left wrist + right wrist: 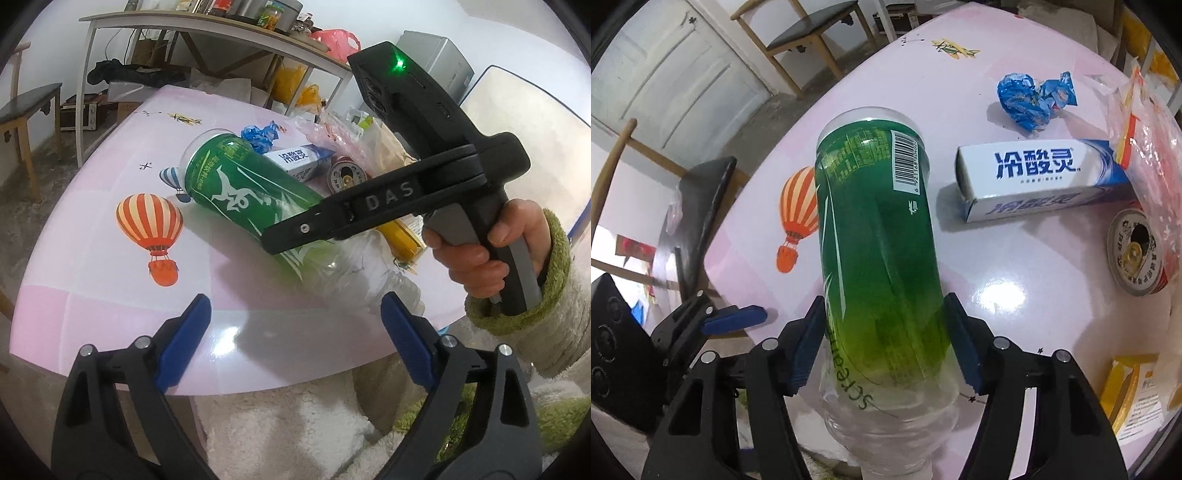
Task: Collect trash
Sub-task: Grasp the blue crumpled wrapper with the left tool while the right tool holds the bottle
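Right gripper (884, 345) jaws clamped on green-labelled clear plastic bottle (875, 229) over pink tabletop (1015, 266), left gripper (295, 338) jaws apart, empty

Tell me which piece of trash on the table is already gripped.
The green-labelled plastic bottle, clamped in the right claw; the toothpaste box, blue wrapper and can lie untouched.

The pink bench (110, 295) carries a printed hot-air balloon (149, 225) and a small aeroplane picture (955, 48). Behind it a wooden chair (809, 22) stands near a white panelled door (665, 74), and a shelf (207, 27) holds jars.
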### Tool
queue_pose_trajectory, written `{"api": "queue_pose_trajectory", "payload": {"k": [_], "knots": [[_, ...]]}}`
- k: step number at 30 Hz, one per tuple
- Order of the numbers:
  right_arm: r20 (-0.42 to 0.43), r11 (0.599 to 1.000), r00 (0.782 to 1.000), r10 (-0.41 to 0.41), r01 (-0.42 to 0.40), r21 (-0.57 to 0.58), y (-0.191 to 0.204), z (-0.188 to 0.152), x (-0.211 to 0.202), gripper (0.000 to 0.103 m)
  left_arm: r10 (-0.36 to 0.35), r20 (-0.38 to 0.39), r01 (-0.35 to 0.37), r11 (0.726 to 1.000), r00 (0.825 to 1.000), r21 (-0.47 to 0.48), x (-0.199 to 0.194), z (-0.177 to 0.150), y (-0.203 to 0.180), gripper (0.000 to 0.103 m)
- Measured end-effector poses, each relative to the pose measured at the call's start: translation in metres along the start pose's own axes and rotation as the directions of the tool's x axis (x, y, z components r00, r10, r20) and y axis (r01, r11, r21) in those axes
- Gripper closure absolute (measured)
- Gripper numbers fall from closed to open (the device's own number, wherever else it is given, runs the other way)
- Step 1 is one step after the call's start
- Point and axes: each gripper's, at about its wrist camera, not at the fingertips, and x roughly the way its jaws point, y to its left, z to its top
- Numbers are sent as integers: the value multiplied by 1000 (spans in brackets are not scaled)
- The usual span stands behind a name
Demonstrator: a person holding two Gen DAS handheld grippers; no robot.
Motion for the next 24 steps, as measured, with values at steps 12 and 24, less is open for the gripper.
{"api": "queue_pose_trajectory", "payload": {"k": [12,24], "knots": [[15,1000,1000,-27,27,-15,-14,-72,-33,41,17,-27,-16,999,999,46,3,-1,-5,27],[124,946,990,-61,18,325,-78,-99,-52,41,-36,-35,36,999,999,-15,20,13,-12,35]]}}
